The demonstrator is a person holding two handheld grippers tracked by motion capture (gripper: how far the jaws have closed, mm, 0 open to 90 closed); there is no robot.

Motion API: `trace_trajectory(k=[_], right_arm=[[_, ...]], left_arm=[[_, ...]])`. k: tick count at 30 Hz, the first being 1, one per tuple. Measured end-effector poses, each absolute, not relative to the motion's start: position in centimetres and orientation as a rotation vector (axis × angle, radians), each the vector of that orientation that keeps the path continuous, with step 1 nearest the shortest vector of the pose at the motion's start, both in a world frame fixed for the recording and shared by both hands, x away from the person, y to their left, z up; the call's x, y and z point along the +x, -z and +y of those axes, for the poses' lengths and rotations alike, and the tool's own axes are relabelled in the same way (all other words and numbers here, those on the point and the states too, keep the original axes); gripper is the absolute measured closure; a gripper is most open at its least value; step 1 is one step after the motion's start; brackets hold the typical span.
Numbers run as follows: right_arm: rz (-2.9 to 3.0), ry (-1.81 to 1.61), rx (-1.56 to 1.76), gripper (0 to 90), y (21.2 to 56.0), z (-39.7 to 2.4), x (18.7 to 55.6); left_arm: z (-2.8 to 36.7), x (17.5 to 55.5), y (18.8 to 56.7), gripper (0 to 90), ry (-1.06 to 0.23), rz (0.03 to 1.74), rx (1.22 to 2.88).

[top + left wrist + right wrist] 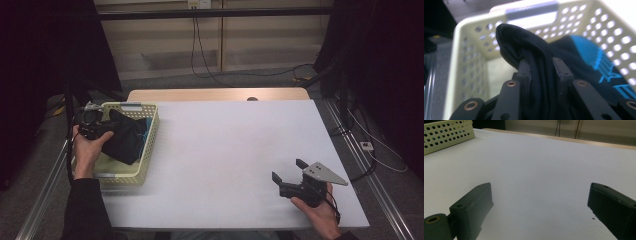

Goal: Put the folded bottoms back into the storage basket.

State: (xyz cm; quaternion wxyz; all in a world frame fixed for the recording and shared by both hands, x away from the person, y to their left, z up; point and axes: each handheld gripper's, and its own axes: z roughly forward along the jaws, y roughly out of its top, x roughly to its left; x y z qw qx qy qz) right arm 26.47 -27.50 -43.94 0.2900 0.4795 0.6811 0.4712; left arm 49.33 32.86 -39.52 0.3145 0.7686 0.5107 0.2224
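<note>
Left tool clamped on dark garment inside the basket, apparently to lift it out; right tool, jaws apart, waits well right of the basket.

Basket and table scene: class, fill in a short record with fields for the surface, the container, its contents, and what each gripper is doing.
surface: white table
container: pale yellow perforated basket at the table's left edge
contents: dark cloth with blue markings
left gripper: over the basket, jaws shut on a fold of the cloth
right gripper: jaws open, holding nothing, at the table's near right
</note>
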Motion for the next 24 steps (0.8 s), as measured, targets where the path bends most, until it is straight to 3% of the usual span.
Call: trace_trajectory(k=[6,9,12,13,14,16,19,21,22,23,24], right_arm=[[1.82,-1.254,1.276,5.6,44.0,-27.5,26.5],[1.819,-1.255,1.278,5.6,44.0,-27.5,26.5],[1.818,-1.257,1.28,5.6,44.0,-27.5,26.5],[1.818,-1.257,1.28,5.6,44.0,-27.5,26.5],[1.818,-1.257,1.277,5.6,44.0,-27.5,26.5],[1.819,-1.257,1.279,5.6,44.0,-27.5,26.5],[1.819,-1.257,1.276,5.6,44.0,-27.5,26.5],[1.819,-1.257,1.276,5.6,44.0,-27.5,26.5],[1.819,-1.257,1.276,5.6,44.0,-27.5,26.5],[1.82,-1.256,1.275,5.6,44.0,-27.5,26.5],[1.82,-1.256,1.275,5.6,44.0,-27.5,26.5]], left_arm=[[34.0,49.2,39.9,68.0,-0.605,1.452,2.004],[34.3,49.0,40.0,61.5,-0.614,1.473,1.981],[34.8,48.6,39.3,47.1,-0.608,1.475,1.935],[35.0,48.5,39.0,47.1,-0.617,1.476,1.91],[35.1,48.3,38.4,38.4,-0.624,1.468,1.877],[34.9,48.2,38.1,33.9,-0.624,1.459,1.867],[34.1,48.2,37.8,34.5,-0.623,1.4,1.877],[33.6,48.3,38.0,45.8,-0.599,1.358,1.904],[33.3,48.5,38.2,45.8,-0.581,1.352,1.92],[33.2,48.6,38.5,50.3,-0.574,1.352,1.939],[33.1,48.8,38.8,64.6,-0.574,1.358,1.971]])
